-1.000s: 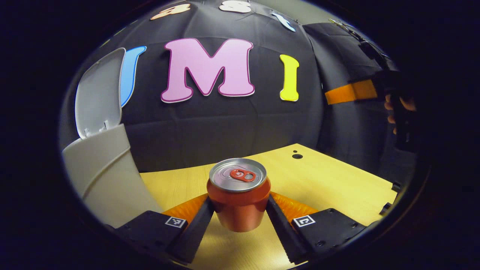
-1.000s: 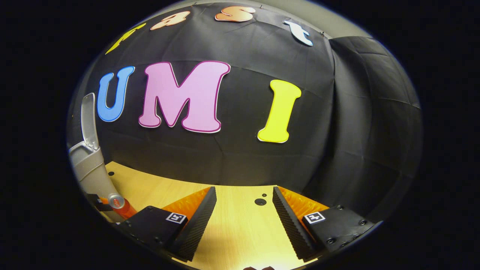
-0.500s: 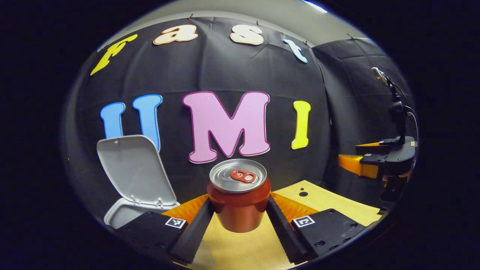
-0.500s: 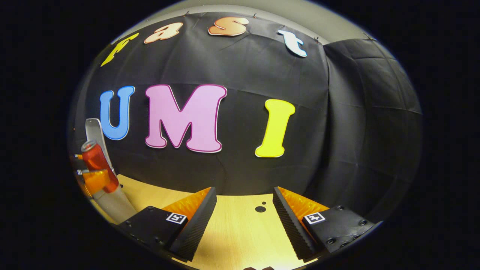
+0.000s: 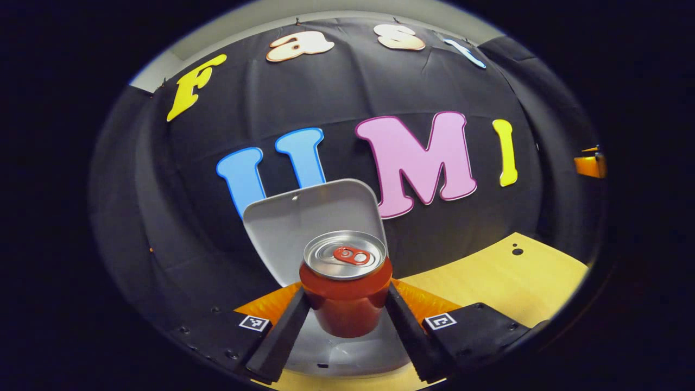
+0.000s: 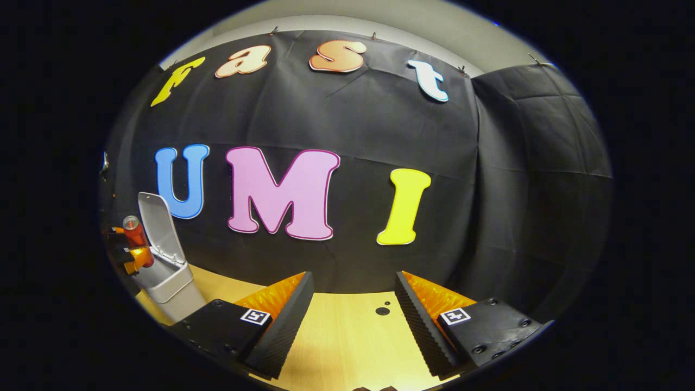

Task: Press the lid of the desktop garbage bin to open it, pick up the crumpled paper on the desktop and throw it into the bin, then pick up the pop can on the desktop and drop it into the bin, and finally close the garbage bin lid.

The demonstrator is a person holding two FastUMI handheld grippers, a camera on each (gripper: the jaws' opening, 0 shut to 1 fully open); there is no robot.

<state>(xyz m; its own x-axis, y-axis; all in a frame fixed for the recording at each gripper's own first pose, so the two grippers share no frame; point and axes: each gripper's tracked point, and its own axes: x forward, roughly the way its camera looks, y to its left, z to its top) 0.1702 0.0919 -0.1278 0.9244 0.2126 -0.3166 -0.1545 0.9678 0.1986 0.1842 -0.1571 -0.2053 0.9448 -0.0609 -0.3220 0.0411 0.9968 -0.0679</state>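
My left gripper point(image 5: 346, 320) is clamped on the pop can point(image 5: 346, 288) — both fingers press its red sides, and it stands upright with the silver top and red tab facing up. I can read no brand or writing on it. It hangs just over the open mouth of the garbage bin point(image 5: 353, 355), whose lid point(image 5: 312, 217) stands raised behind it. My right gripper point(image 6: 353, 320) is spread wide, holding nothing, over the wooden desktop point(image 6: 347, 347) — well apart from the bin.
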